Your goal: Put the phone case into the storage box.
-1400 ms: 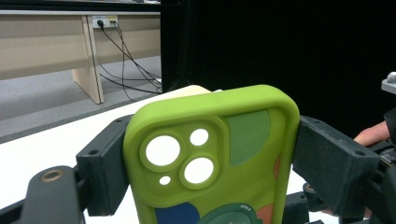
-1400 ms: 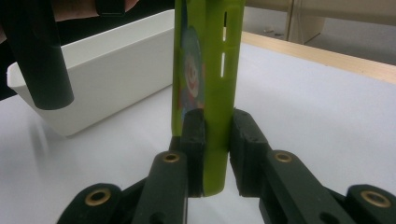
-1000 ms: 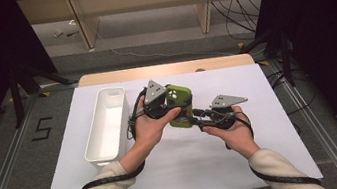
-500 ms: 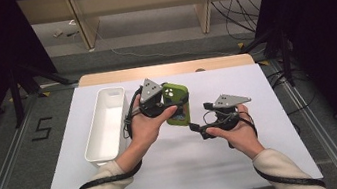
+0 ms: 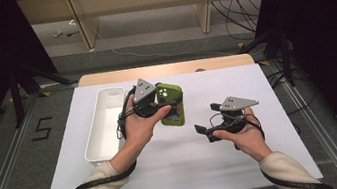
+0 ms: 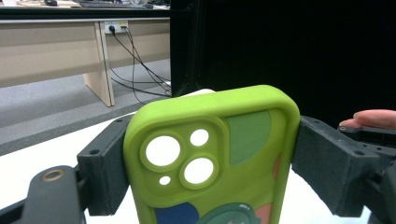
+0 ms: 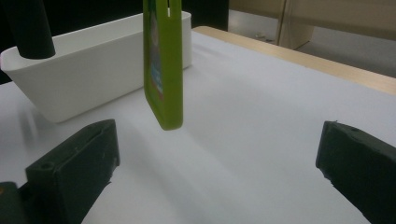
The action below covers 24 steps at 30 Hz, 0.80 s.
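The left gripper (image 5: 165,106) clamps its fingers (image 6: 105,165) on the green phone case (image 6: 215,154), lifted off the tabletop (image 5: 191,157) beside the white bin (image 5: 103,127). The right gripper (image 5: 205,132) waits wide open. Keep the squeeze firm; carry the case level over the bin before releasing.

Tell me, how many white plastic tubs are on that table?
1: a long white plastic tub sits on the table's left side, just left of the left gripper holding the green phone case.
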Motion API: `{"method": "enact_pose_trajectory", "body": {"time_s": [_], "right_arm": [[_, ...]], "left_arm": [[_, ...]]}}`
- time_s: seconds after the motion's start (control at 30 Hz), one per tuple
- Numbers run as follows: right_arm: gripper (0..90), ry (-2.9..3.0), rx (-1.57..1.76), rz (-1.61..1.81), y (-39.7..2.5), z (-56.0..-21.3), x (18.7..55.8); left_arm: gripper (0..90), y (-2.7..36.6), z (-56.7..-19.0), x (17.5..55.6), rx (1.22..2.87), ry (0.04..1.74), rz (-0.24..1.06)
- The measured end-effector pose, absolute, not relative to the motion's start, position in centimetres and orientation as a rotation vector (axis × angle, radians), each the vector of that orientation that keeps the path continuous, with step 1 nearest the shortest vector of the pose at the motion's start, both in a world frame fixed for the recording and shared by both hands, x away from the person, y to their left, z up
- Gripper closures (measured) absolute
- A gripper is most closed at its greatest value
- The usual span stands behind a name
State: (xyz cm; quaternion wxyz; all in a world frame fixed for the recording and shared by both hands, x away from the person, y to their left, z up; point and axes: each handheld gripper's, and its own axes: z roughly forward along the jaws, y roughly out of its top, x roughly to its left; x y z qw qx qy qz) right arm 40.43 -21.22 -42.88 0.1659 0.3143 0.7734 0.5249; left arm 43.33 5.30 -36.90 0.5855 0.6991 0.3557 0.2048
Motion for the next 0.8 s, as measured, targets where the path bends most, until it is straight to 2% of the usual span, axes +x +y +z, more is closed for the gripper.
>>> {"method": "enact_pose_trajectory", "body": {"time_s": [0.8], "right_arm": [[0.8,2.184,0.921,1.495,-22.6,-43.0,39.8]], "left_arm": [[17.9,7.7,-36.1,43.2,1.633,0.837,0.517]]}}
